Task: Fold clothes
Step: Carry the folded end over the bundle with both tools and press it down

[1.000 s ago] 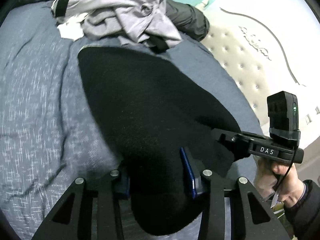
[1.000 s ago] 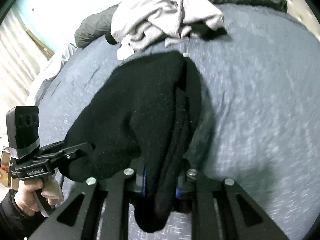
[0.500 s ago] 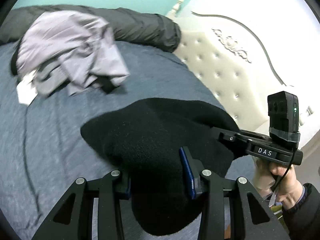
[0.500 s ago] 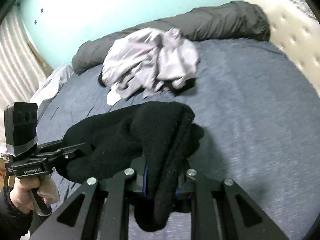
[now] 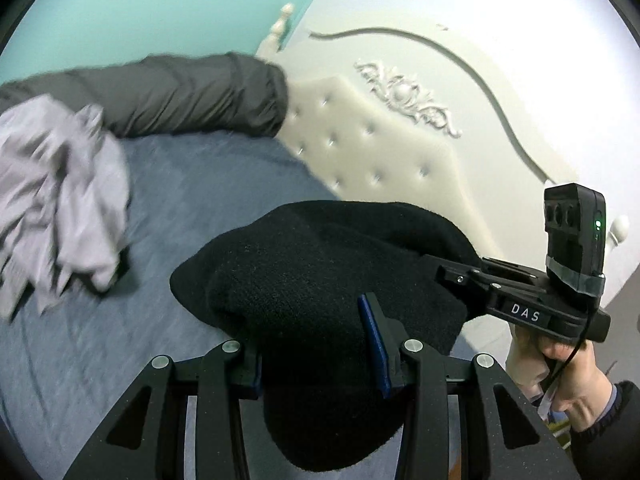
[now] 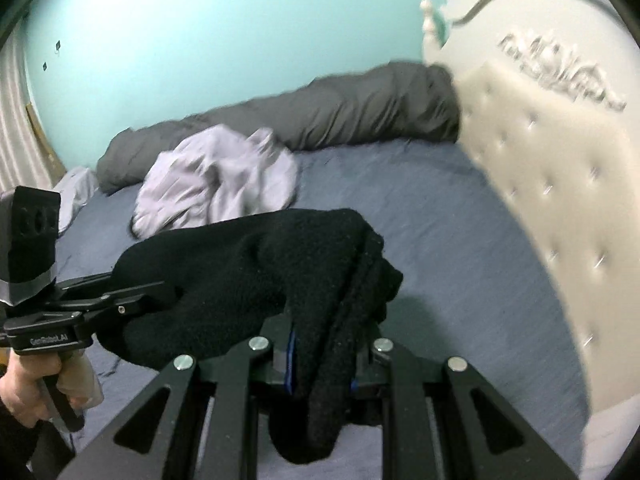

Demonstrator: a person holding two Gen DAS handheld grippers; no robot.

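Both grippers clamp one black garment (image 5: 320, 280), which hangs between them, clear of the bed (image 5: 200, 184). The left gripper (image 5: 318, 360) stands partly open, a thick fold pressed between its blue pads. The right gripper (image 6: 320, 364) is nearly closed on a thinner bunched edge. The cloth droops below each set of jaws. A grey clothes heap (image 6: 216, 176) lies on the bed near a dark bolster (image 6: 320, 108), beside the tufted headboard (image 6: 552, 184).

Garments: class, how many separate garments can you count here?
2: a black garment held up between both grippers, and a crumpled light grey garment on the bed. More may hide in that pile.
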